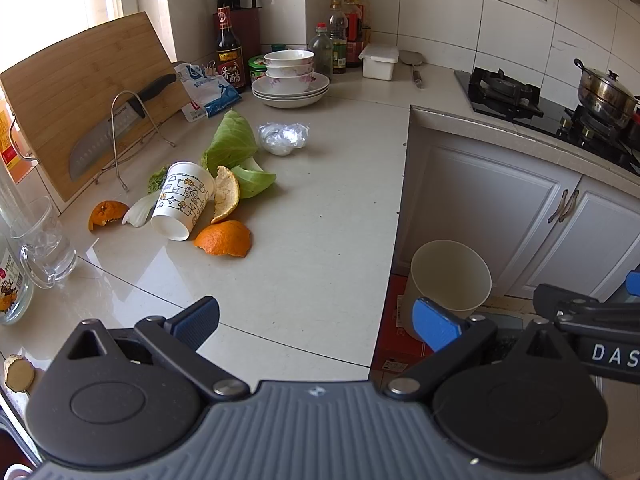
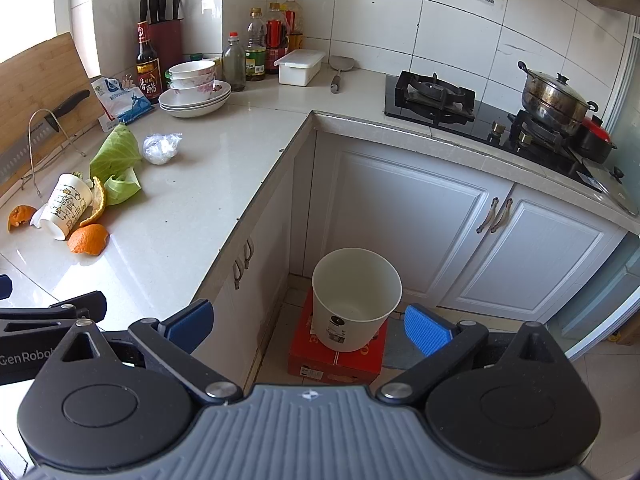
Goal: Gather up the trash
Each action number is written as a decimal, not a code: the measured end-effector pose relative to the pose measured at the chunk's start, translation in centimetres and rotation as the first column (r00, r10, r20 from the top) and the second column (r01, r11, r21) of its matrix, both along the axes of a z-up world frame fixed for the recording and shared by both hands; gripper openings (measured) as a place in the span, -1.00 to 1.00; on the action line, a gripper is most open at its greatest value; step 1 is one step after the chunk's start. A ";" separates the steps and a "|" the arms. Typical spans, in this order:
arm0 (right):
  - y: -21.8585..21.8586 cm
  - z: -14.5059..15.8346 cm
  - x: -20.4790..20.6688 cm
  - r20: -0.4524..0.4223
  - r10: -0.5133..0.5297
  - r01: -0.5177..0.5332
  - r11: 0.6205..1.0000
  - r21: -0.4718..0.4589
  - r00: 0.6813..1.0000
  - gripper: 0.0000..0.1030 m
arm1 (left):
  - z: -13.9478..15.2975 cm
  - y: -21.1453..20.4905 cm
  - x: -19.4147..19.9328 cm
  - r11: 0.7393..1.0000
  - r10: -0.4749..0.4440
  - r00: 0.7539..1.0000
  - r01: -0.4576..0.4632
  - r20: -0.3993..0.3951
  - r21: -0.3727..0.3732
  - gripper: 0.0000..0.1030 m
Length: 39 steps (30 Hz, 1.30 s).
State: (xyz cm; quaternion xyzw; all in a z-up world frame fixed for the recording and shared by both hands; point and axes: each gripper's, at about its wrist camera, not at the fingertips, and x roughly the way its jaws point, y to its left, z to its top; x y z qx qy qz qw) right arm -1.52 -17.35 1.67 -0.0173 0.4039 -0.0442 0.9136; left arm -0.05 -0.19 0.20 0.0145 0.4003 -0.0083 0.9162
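Note:
Trash lies on the pale counter [image 1: 320,208]: a tipped paper cup [image 1: 182,204], orange peels [image 1: 224,238], cabbage leaves [image 1: 234,142] and a crumpled clear plastic bag [image 1: 283,138]. In the right wrist view the same heap shows at the left, with the paper cup [image 2: 66,206] and an orange peel [image 2: 88,240]. A white bin [image 2: 354,300] stands on a red box [image 2: 340,354] on the floor. My left gripper [image 1: 316,322] is open above the counter's near edge, well short of the trash. My right gripper [image 2: 306,322] is open, empty, above the bin.
A cutting board [image 1: 76,92] with a knife [image 1: 108,132] leans at the left. Stacked bowls [image 1: 290,78], bottles [image 1: 338,36] and a white box [image 1: 380,60] line the back wall. A glass mug [image 1: 42,244] stands near left. A stove with a pot [image 2: 556,98] is at the right.

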 end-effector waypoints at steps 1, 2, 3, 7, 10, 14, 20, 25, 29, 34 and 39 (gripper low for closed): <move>0.0 0.0 0.0 0.000 0.000 0.000 1.000 0.000 1.000 1.00 | 0.0 0.0 0.0 1.000 0.000 1.000 0.000 0.000 0.000 0.99; 0.0 0.0 0.0 0.000 0.000 0.000 1.000 0.001 1.000 1.00 | 0.0 0.0 0.0 1.000 0.000 1.000 0.000 0.001 0.000 0.99; 0.0 0.0 0.0 0.000 0.000 0.000 1.000 0.000 1.000 1.00 | 0.0 0.0 0.0 1.000 0.000 1.000 0.000 0.000 0.000 0.99; 0.1 0.0 0.0 0.001 0.000 0.000 1.000 0.000 1.000 1.00 | 0.0 0.0 0.0 1.000 0.000 1.000 0.000 0.000 -0.001 0.99; 0.0 0.0 0.0 0.002 0.000 0.000 1.000 -0.001 1.000 1.00 | 0.0 0.0 0.0 1.000 0.000 1.000 0.000 -0.001 -0.002 0.99; 0.0 0.1 0.1 0.002 0.000 0.000 1.000 -0.001 1.000 1.00 | 0.1 -0.1 0.0 1.000 0.000 1.000 0.000 0.000 -0.001 0.99; 0.1 0.0 0.0 0.003 -0.001 0.001 1.000 -0.001 1.000 1.00 | 0.1 -0.1 0.1 1.000 0.000 1.000 0.000 -0.001 -0.002 0.99; 0.1 0.1 0.1 0.004 0.000 0.000 1.000 -0.002 1.000 1.00 | 0.1 -0.1 0.1 1.000 0.000 1.000 0.000 0.000 -0.002 0.98; 0.0 0.1 0.1 0.004 0.000 0.000 1.000 -0.003 1.000 1.00 | 0.1 -0.1 0.1 1.000 0.000 1.000 0.000 -0.001 -0.003 0.99; 0.1 0.0 0.0 0.004 -0.001 0.001 1.000 -0.002 1.000 1.00 | 0.1 -0.1 0.0 1.000 0.000 1.000 0.000 0.000 -0.003 0.99; 0.1 0.2 0.2 0.005 0.004 -0.004 1.000 -0.003 1.000 1.00 | 0.2 -0.1 0.1 1.000 0.006 1.000 -0.006 0.000 -0.005 0.99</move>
